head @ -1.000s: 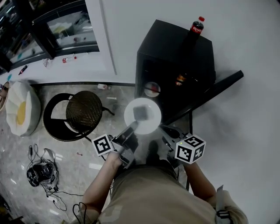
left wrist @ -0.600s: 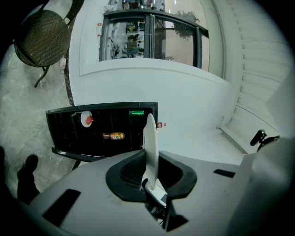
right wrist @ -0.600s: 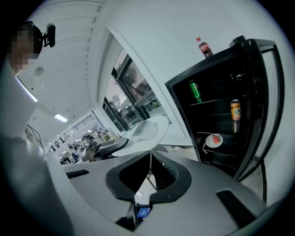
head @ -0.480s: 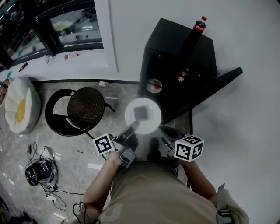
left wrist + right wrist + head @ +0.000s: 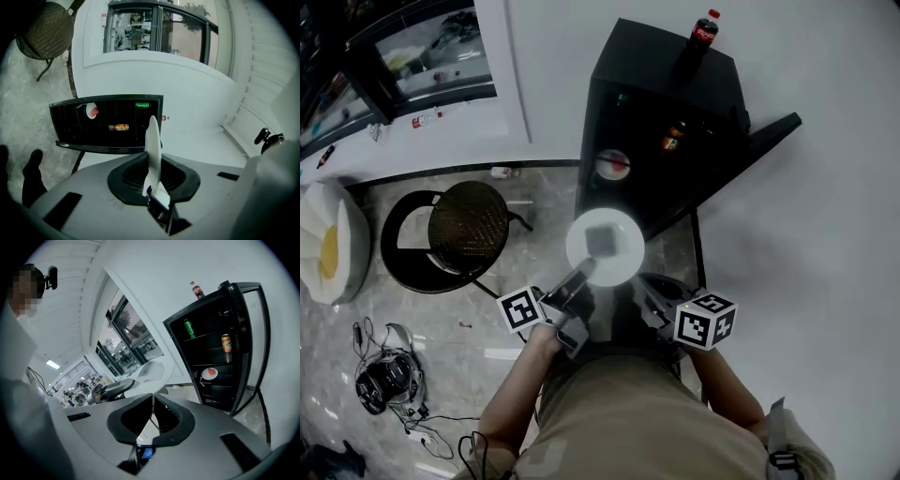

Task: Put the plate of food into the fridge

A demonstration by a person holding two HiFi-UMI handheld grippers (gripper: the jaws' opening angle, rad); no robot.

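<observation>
A white plate (image 5: 605,246) with a grey square piece of food on it is held out in front of the open black fridge (image 5: 661,112). My left gripper (image 5: 581,274) is shut on the plate's near rim. In the left gripper view the plate (image 5: 153,136) stands edge-on between the jaws of that gripper (image 5: 153,157). My right gripper (image 5: 645,281) is beside the plate, to its right, shut and empty, and its jaws (image 5: 153,401) touch. Inside the fridge (image 5: 220,348) sit a small plate with red food (image 5: 209,374), an orange can (image 5: 226,342) and a green can (image 5: 189,327).
The fridge door (image 5: 745,155) stands open to the right. A cola bottle (image 5: 703,33) is on top of the fridge. A round black stool with a woven seat (image 5: 469,225) stands left of the plate. A white cushion (image 5: 323,248) and cables (image 5: 384,375) lie on the floor.
The person has moved toward the fridge; in the head view it has slid left. The plate stays in the left gripper, and both grippers keep their places in the view.
</observation>
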